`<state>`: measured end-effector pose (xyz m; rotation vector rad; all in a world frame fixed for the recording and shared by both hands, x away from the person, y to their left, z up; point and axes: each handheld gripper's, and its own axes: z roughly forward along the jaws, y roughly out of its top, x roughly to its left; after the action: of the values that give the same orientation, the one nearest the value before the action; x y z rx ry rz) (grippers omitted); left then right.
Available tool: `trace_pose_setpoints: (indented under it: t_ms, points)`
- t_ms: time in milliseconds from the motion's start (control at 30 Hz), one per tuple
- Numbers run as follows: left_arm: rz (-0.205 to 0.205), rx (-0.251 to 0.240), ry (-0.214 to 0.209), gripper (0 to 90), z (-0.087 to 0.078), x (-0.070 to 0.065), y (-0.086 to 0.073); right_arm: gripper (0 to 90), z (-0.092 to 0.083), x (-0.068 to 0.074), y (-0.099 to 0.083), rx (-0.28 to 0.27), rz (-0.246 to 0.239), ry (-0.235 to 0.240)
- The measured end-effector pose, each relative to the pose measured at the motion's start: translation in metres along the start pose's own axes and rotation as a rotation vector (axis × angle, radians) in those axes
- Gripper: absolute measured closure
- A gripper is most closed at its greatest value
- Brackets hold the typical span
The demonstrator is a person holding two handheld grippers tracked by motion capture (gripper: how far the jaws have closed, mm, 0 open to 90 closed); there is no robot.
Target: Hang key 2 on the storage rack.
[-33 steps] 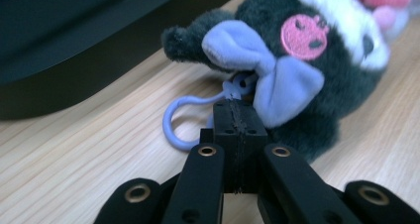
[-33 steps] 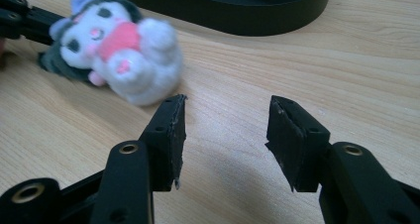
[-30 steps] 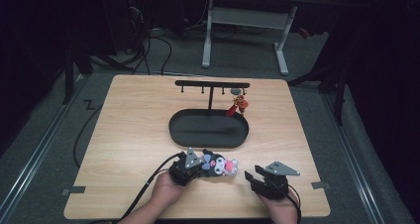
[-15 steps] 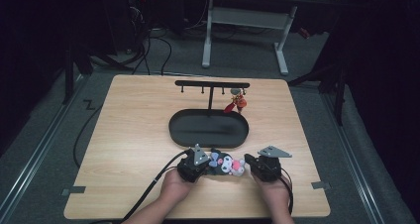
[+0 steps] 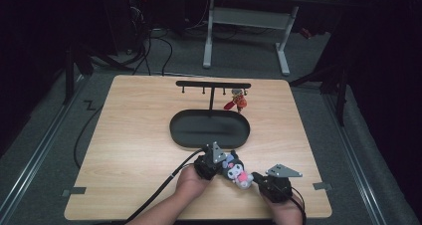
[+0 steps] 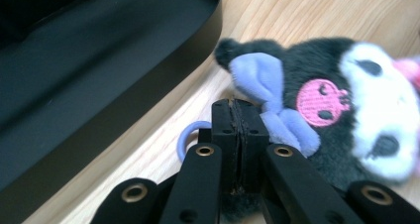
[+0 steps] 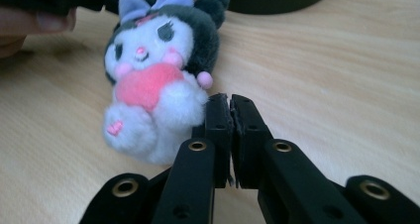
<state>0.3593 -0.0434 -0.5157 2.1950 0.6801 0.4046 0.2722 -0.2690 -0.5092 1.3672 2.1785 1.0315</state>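
Note:
A black-and-white plush toy [image 5: 235, 171] with a purple bow and a pink heart lies on the table, in front of the black oval tray [image 5: 209, 129]. My left gripper [image 5: 222, 166] is shut at the plush's head [image 6: 346, 100]. Its pads [image 6: 239, 107] pinch the strap beside a purple ring [image 6: 190, 135]. My right gripper [image 5: 255, 177] is at the plush's other side. Its jaws [image 7: 230, 102] are shut just right of the white body [image 7: 153, 75], with nothing between them.
A black T-shaped stand [image 5: 213, 84] with hooks rises behind the tray, and a small red figure [image 5: 238, 101] hangs from it. The tray's wall [image 6: 148, 85] is close to my left gripper. Bare wood table [image 5: 129, 135] lies to the left and right.
My left gripper has dragged the plush to the right. The right gripper moved in toward the plush and back, and its jaws have closed.

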Motion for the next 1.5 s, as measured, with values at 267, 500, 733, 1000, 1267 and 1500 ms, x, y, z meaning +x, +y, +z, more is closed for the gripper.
trace_pose_setpoints:
  t_ms: [267, 500, 733, 1000, 1267, 1500]
  points:
    - [-0.072, -0.094, 0.062, 73.6, -0.032, 0.024, -0.018, 81.3, -0.009, -0.019, -0.007, -0.032, 0.061, -0.053]
    - [-0.086, -0.115, 0.166, 55.9, -0.087, 0.061, -0.064, 75.2, -0.01, -0.021, -0.008, -0.043, 0.081, -0.075]
    - [-0.094, -0.056, 0.254, 37.1, -0.141, 0.111, -0.111, 58.8, -0.004, -0.018, -0.007, -0.041, 0.068, -0.098]
    - [-0.183, -0.063, 0.296, 26.0, -0.155, 0.143, -0.14, 45.0, 0.004, -0.018, -0.003, -0.035, 0.061, -0.161]
    - [-0.18, -0.048, 0.263, 24.9, -0.145, 0.145, -0.144, 30.3, 0.007, -0.021, 0.009, -0.014, 0.111, -0.174]
    - [-0.153, -0.056, 0.244, 25.0, -0.144, 0.143, -0.14, 26.9, 0.011, -0.03, 0.013, 0.098, 0.136, -0.173]
